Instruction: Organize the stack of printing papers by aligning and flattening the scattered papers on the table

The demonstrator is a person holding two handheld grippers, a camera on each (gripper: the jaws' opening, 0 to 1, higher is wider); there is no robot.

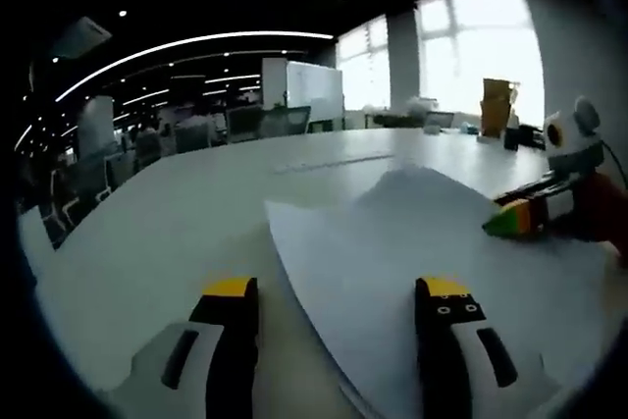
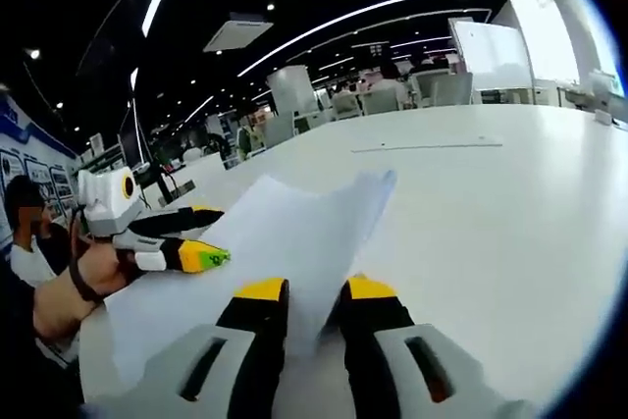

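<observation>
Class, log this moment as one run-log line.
left gripper: open, over paper stack | right gripper: shut on paper stack | white table

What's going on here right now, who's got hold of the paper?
A person is working white printing paper on a large white table with two hand-held grippers. The right hand-held gripper has its jaws nearly closed on the paper's near edge, lifting it into a hump. The left hand-held gripper is open, one jaw over the sheet and one over bare table.
</observation>
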